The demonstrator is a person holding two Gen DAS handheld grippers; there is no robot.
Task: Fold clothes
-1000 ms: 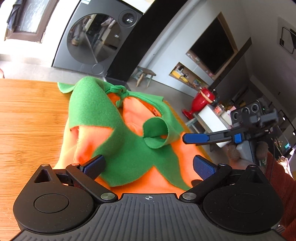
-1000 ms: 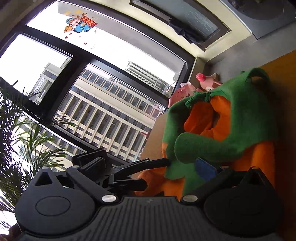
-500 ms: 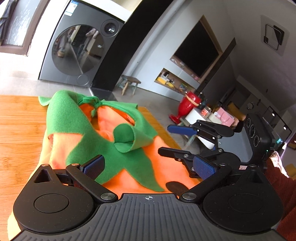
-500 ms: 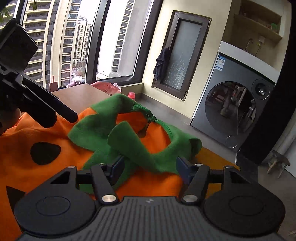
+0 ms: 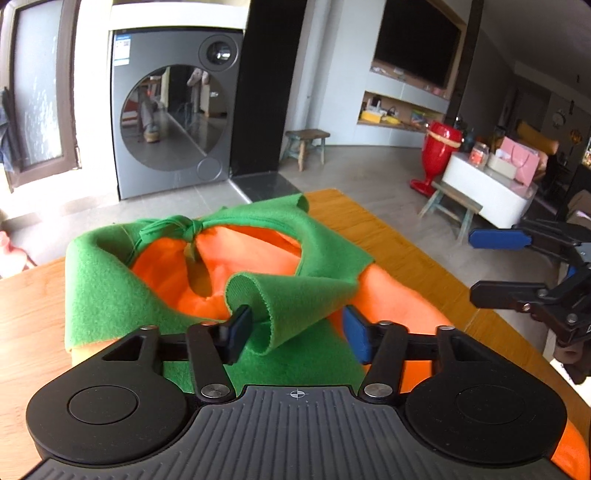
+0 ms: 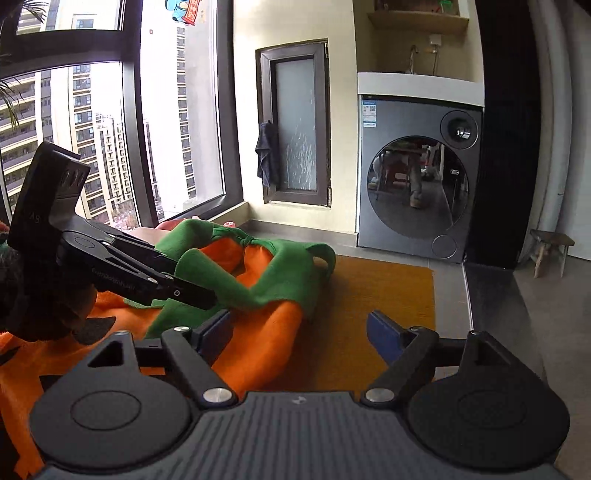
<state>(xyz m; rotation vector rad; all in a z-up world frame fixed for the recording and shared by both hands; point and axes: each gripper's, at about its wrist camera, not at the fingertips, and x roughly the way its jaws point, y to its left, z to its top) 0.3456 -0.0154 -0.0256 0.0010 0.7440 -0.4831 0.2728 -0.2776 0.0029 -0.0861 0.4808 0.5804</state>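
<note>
Across the middle of the left wrist frame we see the wooden table (image 5: 33, 314) carrying an orange fleece garment (image 5: 391, 295) with a green collar (image 5: 110, 295), knotted at the top and curling into a soft loop. Our left gripper (image 5: 297, 330) spreads wide around that loop, gripping nothing. At lower centre of its own view, our right gripper (image 6: 301, 332) gapes open beside the orange edge.

Legible text: none.
- Washing machine (image 6: 419, 177): white-and-blue sticker at the front's upper left corner; print too small to read.
- Left gripper (image 6: 207, 291): faint embossed lettering along one finger link, and blurred characters on its body well left of the washing machine; unreadable.
- Window decal (image 6: 183, 9), top of pane left of the washing machine: characters unreadable.
</note>
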